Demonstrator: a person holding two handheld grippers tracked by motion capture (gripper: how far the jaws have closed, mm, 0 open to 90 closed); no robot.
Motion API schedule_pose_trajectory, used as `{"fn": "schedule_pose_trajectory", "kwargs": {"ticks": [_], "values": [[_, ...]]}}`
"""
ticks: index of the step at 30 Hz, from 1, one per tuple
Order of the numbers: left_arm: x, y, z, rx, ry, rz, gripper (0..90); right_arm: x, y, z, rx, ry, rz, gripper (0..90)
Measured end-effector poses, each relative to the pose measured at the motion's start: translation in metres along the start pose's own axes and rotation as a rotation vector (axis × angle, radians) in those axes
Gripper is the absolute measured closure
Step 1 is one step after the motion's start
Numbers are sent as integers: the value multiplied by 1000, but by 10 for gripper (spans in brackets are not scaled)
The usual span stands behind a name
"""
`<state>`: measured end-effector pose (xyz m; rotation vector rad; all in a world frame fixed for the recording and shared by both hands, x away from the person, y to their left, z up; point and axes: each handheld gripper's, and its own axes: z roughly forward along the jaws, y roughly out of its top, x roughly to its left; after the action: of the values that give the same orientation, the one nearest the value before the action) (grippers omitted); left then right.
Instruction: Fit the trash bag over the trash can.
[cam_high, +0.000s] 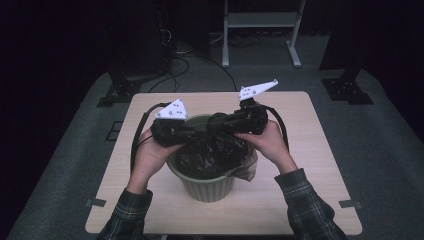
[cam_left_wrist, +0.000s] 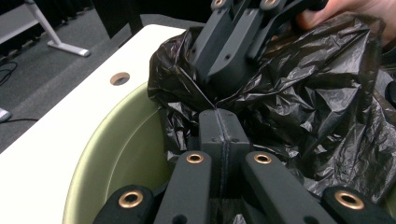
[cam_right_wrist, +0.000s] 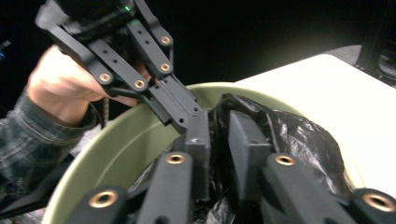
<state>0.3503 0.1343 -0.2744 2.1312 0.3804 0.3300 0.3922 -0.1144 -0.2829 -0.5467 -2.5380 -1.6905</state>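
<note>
So there's a person at a pale wooden surface (cam_high: 310, 165) with a tool in each hand, both working over a green ribbed bin (cam_high: 207, 185) that sits near the middle of it. A crinkly black bag (cam_high: 212, 152) is stuffed into the bin, bunched up above the rim on the person's right side, with a bit of it spilling over the outside edge there.

The left tool (cam_high: 197, 131) comes in from the left over the bin's rim. In its own view (cam_left_wrist: 218, 122) the jaws are pressed right together with a fold of the bag (cam_left_wrist: 299, 93) pinched at the tips, so it's clamped on the plastic. You can see the inside wall of the bin (cam_left_wrist: 121, 158) curving below, bare and pale green on that side.

The right tool (cam_high: 216, 122) reaches in from the other side and meets the left one nose to nose over the bin. From its own view (cam_right_wrist: 218, 135) the jaws are narrow with a wad of black plastic between them, and the pads look like they're squeezing it. The bag (cam_right_wrist: 299, 140) bulges out to the right of the jaws, and the bin's rim (cam_right_wrist: 140, 126) arcs behind.

Both hands wrap the tool bodies, plaid sleeves (cam_high: 305, 200) coming up from the bottom edge. Cables loop off each tool, the left cable (cam_high: 137, 137) curling back toward the wrist. The room around is dark, with a white frame stand (cam_high: 260, 30) on the floor past the far edge.
</note>
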Motion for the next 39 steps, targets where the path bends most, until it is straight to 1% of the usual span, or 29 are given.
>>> {"fn": "schedule_pose_trajectory", "kwargs": {"ticks": [2, 3, 6, 7, 10, 12, 15, 17, 20, 23, 26, 28, 32, 36, 39], "values": [[0, 0, 0, 0, -2, 2, 900, 1, 0, 4, 15, -20, -15, 892], [0, 0, -1, 3, -1, 3, 900, 1, 0, 5, 23, -34, -20, 900], [4, -3, -3, 8, 19, -9, 900, 1, -1, 4, 34, -43, -21, 900], [7, -5, -6, 9, 29, -16, 900, 1, -1, 3, 32, -44, -21, 900], [15, -10, -14, -1, 51, -39, 900, 0, -3, -8, 19, -55, -15, 900], [19, -13, -20, 2, 79, -47, 900, -1, -5, -16, 5, -56, -12, 900], [24, -19, -30, -3, 97, -68, 900, -2, -8, -27, -2, -72, -11, 900], [26, -21, -34, 5, 114, -71, 900, -3, -11, -35, -11, -83, -8, 900], [31, -29, -44, 5, 137, -91, 900, -4, -15, -47, -16, -98, -5, 900], [35, -36, -52, -3, 153, -108, 900, -3, -17, -57, -32, -108, -4, 900], [37, -42, -62, -5, 175, -123, 900, -2, -17, -62, -34, -116, -8, 900], [38, -45, -67, -6, 191, -131, 900, -1, -17, -64, -36, -109, -10, 900], [43, -56, -80, 0, 243, -158, 900, 4, -21, -68, -26, -121, -24, 900], [47, -67, -90, -15, 259, -189, 900, 5, -30, -74, -29, -125, -19, 900], [47, -73, -95, -17, 267, -200, 900, 6, -38, -80, -28, -131, -11, 900]]}}
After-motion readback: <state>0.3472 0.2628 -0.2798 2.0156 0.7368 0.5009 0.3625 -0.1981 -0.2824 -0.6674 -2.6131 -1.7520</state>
